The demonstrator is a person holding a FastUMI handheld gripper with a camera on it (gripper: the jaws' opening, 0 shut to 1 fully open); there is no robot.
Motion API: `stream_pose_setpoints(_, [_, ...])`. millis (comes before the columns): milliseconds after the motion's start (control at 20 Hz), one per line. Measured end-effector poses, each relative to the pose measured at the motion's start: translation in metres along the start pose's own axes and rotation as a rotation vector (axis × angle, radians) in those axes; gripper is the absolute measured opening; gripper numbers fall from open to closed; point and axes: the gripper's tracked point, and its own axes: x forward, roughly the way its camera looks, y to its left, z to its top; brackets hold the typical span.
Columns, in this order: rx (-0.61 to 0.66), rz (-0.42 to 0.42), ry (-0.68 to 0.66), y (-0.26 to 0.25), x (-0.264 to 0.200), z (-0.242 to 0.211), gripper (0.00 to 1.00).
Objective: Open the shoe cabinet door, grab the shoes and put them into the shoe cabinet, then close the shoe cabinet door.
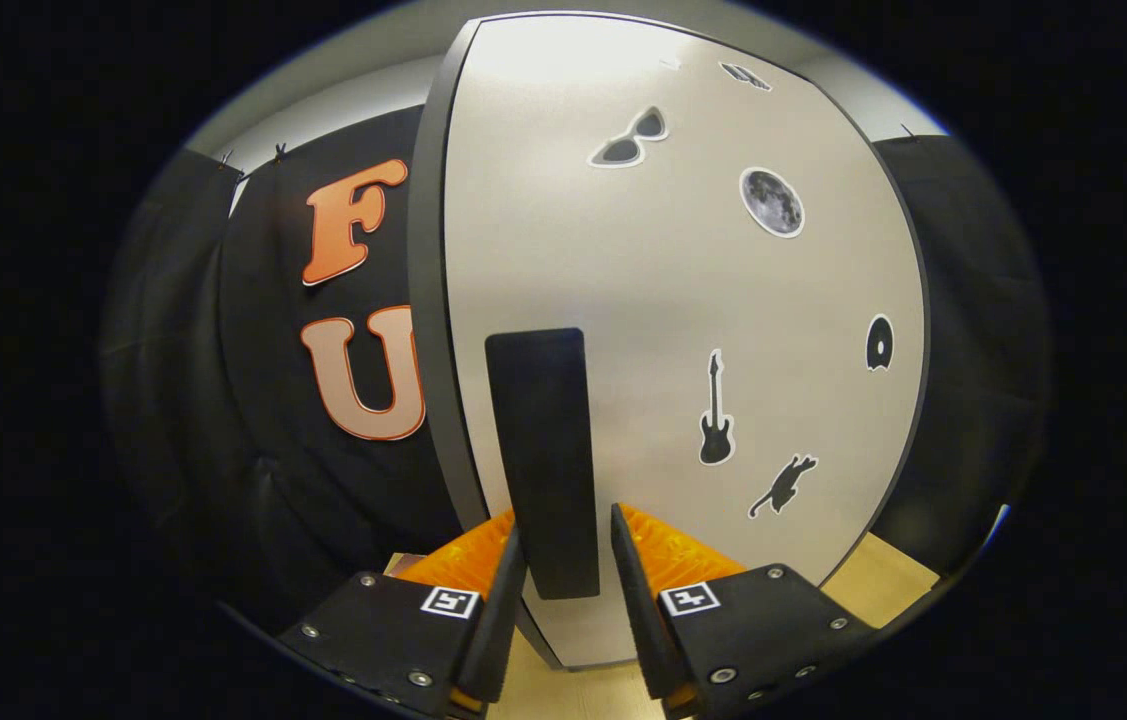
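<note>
The shoe cabinet's white door [723, 300] stands closed right in front of me, with several small black stickers on its right half. A tall black handle [536, 420] runs up its left part. My gripper [563, 520] has the lower end of that handle between its fingers. The left finger [508, 570] lies against the handle's left side. The right finger [628, 560] sits at its right side with barely a sliver of door showing between them. The door's dark edge [428, 300] runs down just left of the handle.
Black booth cloth [253, 450] hangs to the left of the cabinet and more of it [973, 350] to the right. Light wooden floor [888, 580] shows below the door's right corner and between the fingers' bases.
</note>
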Motion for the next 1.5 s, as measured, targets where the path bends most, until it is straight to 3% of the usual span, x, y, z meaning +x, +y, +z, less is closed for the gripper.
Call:
stream_pose_setpoints(50, [-0.006,0.002,0.0,0.001,-0.001,0.0,0.43])
stream_pose_setpoints(200, [-0.087,-0.008,-0.031,-0.003,-0.005,0.0,0.35])
stream_pose_setpoints(350, [-0.076,0.01,-0.036,-0.003,-0.017,0.0,0.3])
stream_pose_setpoints(900, [-0.089,0.07,-0.019,-0.03,-0.078,-0.002,0.3])
stream_pose_setpoints(1250, [-0.026,0.095,-0.031,-0.056,-0.112,-0.008,0.26])
stream_pose_setpoints(1500, [0.009,0.069,-0.033,-0.079,-0.126,-0.006,0.26])
